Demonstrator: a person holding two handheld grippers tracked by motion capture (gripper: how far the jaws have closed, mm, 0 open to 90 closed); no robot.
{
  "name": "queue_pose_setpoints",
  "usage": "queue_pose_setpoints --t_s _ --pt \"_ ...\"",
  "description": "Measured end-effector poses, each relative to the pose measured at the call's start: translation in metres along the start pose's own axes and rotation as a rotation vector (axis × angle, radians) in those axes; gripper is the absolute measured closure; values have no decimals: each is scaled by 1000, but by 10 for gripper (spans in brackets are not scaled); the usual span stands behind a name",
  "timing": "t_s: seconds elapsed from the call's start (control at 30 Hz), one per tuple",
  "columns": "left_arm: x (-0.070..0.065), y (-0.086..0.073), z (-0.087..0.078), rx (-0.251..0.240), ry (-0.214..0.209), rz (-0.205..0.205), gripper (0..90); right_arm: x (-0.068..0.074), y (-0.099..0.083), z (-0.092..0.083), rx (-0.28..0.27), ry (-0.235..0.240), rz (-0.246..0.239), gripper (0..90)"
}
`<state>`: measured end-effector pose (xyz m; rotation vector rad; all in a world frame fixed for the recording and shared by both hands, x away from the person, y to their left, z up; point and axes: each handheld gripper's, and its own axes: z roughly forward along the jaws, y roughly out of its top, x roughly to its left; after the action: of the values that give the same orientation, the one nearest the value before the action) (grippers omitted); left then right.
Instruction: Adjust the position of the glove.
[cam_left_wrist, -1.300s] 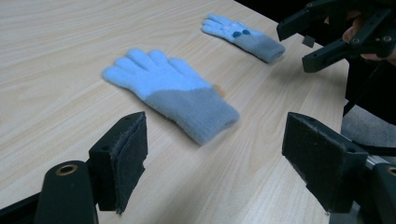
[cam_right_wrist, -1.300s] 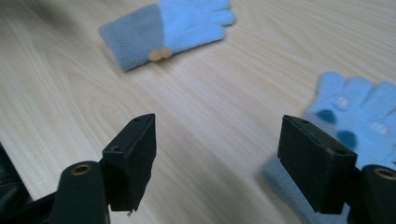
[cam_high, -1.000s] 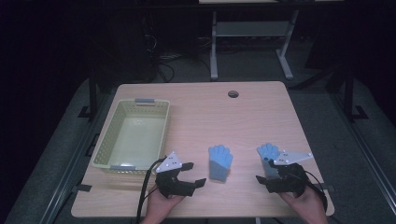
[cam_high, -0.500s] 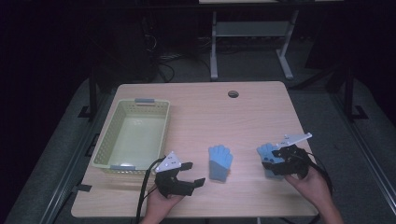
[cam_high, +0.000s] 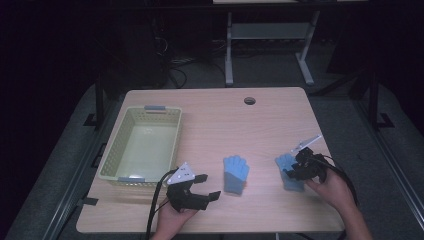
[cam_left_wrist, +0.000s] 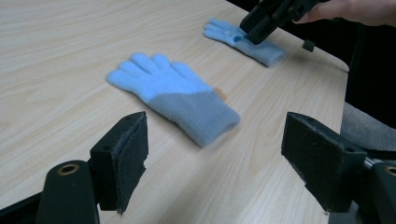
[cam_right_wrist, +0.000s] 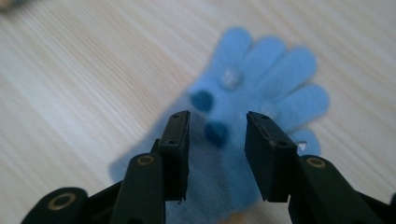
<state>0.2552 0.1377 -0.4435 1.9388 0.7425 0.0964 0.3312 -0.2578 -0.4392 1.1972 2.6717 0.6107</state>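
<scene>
Two light blue knit gloves with grey cuffs lie flat on the wooden table. One glove (cam_high: 236, 172) (cam_left_wrist: 173, 100) is in the middle, just ahead of my left gripper (cam_high: 204, 189) (cam_left_wrist: 215, 140), whose jaws stand wide open with nothing between them. The other glove (cam_high: 286, 162) (cam_right_wrist: 261, 79) (cam_left_wrist: 261, 49), with dark blue dots on its palm, lies to the right. My right gripper (cam_high: 294, 171) (cam_right_wrist: 217, 130) (cam_left_wrist: 268, 21) hangs over that palm. Its jaws have just been closing and stand half apart, with the palm under the gap and no fabric pinched.
A pale green plastic basket (cam_high: 120, 172) stands at the table's left, close behind my left gripper. A round cable hole (cam_high: 249, 100) is near the far edge. The table's right edge (cam_high: 327, 165) runs just beside my right hand.
My right gripper has moved forward from the near right corner onto the right glove, and its jaws have narrowed. The left gripper and both gloves stay where they were.
</scene>
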Motion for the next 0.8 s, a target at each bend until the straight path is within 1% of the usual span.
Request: queue_pose_setpoints --t_s 0.03,0.07,0.2,0.23,0.3,0.33,0.4,0.47,0.57,0.6,0.63,0.67,0.73,0.77,0.8 --pt "0 0 0 0 0 0 228 0 0 0 0 0 0 600" --pt "0 -1 1 5 2 -7 228 -1 -1 6 24 -1 -4 614" --pt "-1 0 1 -2 1 -8 230 -1 -2 6 19 -6 4 633" --pt "-2 0 1 -3 1 -5 231 0 -1 6 27 -13 15 643" --pt "-2 0 0 -6 2 -8 231 0 0 7 27 -8 16 664" --pt "-2 0 0 -4 3 -6 231 -1 0 6 26 0 18 689" --pt "-2 0 0 -2 5 -12 232 -1 0 6 27 3 29 745" --pt "-1 1 -1 -4 5 -8 232 0 1 7 34 5 40 789" --pt "-1 1 -1 -6 6 -9 232 2 3 6 46 4 48 813" --pt "0 1 -2 -7 10 -8 232 0 4 4 52 20 79 823" --pt "0 1 -2 -7 10 -8 232 0 4 4 52 20 79 823" --pt "0 1 -2 -11 11 -10 232 -1 4 3 49 27 98 825" --pt "1 1 -3 -10 14 -9 234 1 5 -1 42 25 120 826" --pt "1 1 -4 -11 16 -10 234 3 7 -5 27 26 124 827" --pt "2 1 -5 -14 17 -11 234 9 10 -12 -6 34 136 827"
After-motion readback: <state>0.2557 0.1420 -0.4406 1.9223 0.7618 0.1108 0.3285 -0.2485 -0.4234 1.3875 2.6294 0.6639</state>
